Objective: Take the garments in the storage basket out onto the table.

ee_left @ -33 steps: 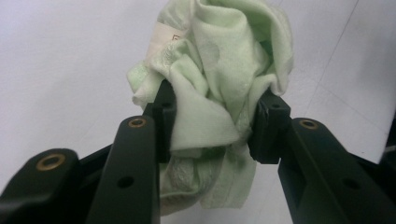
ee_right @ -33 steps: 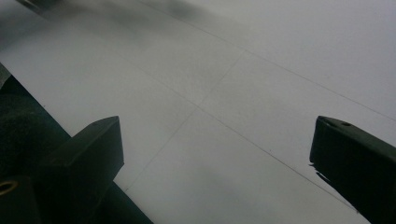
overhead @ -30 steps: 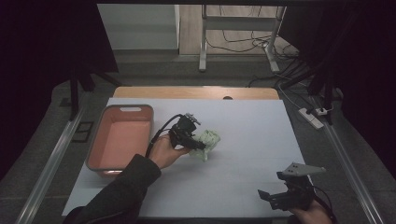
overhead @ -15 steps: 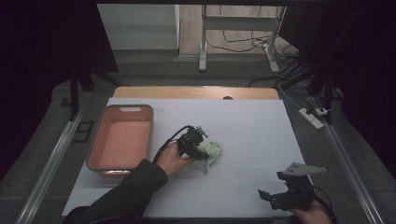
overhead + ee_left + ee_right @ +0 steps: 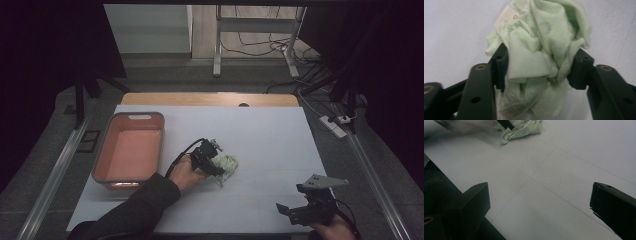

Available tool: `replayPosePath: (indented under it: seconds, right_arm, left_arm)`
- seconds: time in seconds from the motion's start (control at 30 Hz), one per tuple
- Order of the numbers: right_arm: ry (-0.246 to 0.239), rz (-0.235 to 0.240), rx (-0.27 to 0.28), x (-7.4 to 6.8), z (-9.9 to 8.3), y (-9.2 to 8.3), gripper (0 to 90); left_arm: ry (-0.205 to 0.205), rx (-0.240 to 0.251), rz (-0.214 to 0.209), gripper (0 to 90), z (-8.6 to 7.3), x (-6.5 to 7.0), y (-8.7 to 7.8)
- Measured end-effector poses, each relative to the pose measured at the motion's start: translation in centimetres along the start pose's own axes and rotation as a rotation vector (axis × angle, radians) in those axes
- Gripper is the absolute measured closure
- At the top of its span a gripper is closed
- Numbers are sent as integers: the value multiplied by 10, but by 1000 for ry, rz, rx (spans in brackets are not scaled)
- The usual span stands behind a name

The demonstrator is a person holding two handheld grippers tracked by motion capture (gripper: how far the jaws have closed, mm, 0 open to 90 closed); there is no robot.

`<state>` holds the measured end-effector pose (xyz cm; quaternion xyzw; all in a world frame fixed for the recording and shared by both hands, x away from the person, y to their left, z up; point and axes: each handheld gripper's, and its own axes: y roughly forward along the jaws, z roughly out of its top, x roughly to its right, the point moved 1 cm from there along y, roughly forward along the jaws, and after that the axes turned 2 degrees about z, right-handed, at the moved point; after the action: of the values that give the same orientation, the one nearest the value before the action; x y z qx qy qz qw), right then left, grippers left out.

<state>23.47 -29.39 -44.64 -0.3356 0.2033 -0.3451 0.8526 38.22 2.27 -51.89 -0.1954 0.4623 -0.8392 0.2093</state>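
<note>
A crumpled pale green cloth with a white label lies on the white table near the middle. My left gripper sits low over it, held by a hand in a dark sleeve. In the left gripper view the cloth bulges between the two black jaws of that gripper. The jaws have just been opening and stand apart at the cloth's sides without squeezing it. My right gripper rests near the table's front right edge, open, with bare table between the jaws. It looks toward the cloth.
A salmon-pink tray stands at the left of the table, close to the left hand. A power strip and cables lie on the floor at the right. Metal rails run along both sides of the table.
The left gripper has come down and toward the front with the cloth, from lifted above the table to resting on it. Its jaws have spread. The right gripper has stayed put.
</note>
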Motion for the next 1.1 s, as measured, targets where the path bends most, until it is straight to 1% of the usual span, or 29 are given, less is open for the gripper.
replayPosePath:
  seconds: [0.07, 0.13, 0.3, 0.37, 0.43, 0.47, 0.5, 0.53, 0.6, 0.7, 0.77, 0.83, 0.87, 1.0, 1.03, 1.1]
  right_arm:
    - [-4, -2, -1, 0, 0, 0, 26]
    - [-6, -3, -3, 0, 0, 0, 26]
    - [-12, -2, -3, 0, 0, 0, 26]
    - [-12, -2, -2, 0, 0, 0, 26]
    - [-11, -2, -2, 0, 0, 0, 26]
    - [-13, -2, -2, 0, 0, 0, 26]
    - [-13, -2, -2, 0, 0, 0, 26]
    - [-12, -2, -2, -1, 0, 0, 26]
    - [-11, -1, -2, -1, 0, 0, 26]
    - [-11, -1, -3, -1, 0, 0, 26]
    - [-11, -1, -4, -1, 0, 0, 26]
    - [-11, -1, -4, -1, 0, 0, 26]
    - [-11, -1, -4, -1, 0, 0, 26]
    - [-11, 0, -4, -1, 0, 0, 26]
    - [-12, -1, -5, -1, 0, 0, 26]
    - [-12, -2, -5, -1, 0, 0, 26]
  left_arm:
    - [-2, 0, 1, 367, 0, 0, 0]
    - [-5, -5, 20, 302, 1, 0, 1]
    - [-4, 10, 20, 205, 1, 0, -3]
    - [-11, 16, 24, 166, 2, 0, -4]
    - [-18, 26, 15, 162, 2, 0, -7]
    - [-33, 40, 13, 147, 3, 1, -9]
    - [-33, 40, 13, 140, 3, 1, -9]
    - [-23, 35, 11, 130, 4, 1, -11]
    - [-22, 34, 14, 109, 4, 1, -12]
    - [-25, 42, 2, 98, 4, 1, -16]
    - [-25, 49, -1, 63, 5, 2, -17]
    - [-14, 52, -1, 51, 5, 2, -21]
    - [-16, 59, -6, 44, 5, 3, -22]
    - [-8, 63, 3, 18, 6, 4, -25]
    - [-9, 65, -3, 11, 7, 5, -25]
    - [4, 58, 4, 0, 7, 6, -25]
